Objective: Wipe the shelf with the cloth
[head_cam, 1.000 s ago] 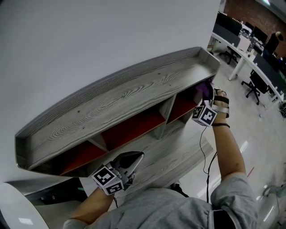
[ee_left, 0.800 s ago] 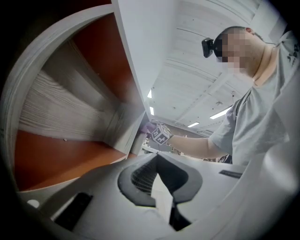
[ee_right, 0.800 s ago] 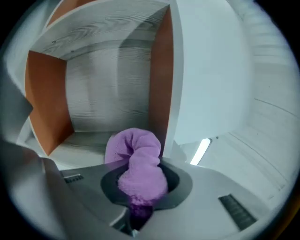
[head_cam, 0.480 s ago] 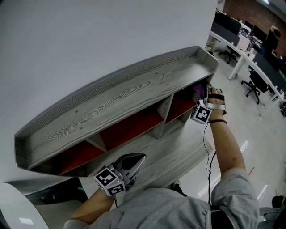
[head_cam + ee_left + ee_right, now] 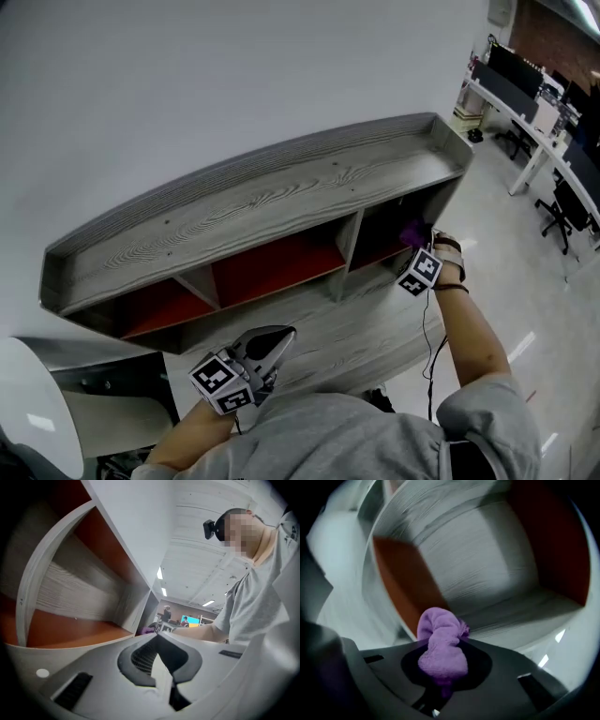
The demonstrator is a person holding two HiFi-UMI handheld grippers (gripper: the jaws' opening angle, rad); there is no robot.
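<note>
A grey wood-grain shelf unit (image 5: pixel 281 197) with red-backed compartments hangs on the white wall. My right gripper (image 5: pixel 412 246) is shut on a bunched purple cloth (image 5: pixel 442 644), held at the mouth of the rightmost compartment (image 5: pixel 394 230); the cloth (image 5: pixel 412 232) shows as a purple bit there. In the right gripper view the compartment's grey wall and red panel (image 5: pixel 398 583) lie just ahead. My left gripper (image 5: pixel 270 341) is shut and empty, low over the grey lower ledge (image 5: pixel 375 328), away from the shelf. Its jaws (image 5: pixel 158 641) meet with nothing between them.
A white rounded object (image 5: pixel 33 412) sits at the lower left. Office desks and chairs (image 5: pixel 562 178) stand at the far right on a pale floor. The lower ledge runs below the compartments.
The right gripper with the cloth has moved down and slightly left at the rightmost compartment. The head view has shifted, showing the shelf more level. The left gripper has barely moved.
</note>
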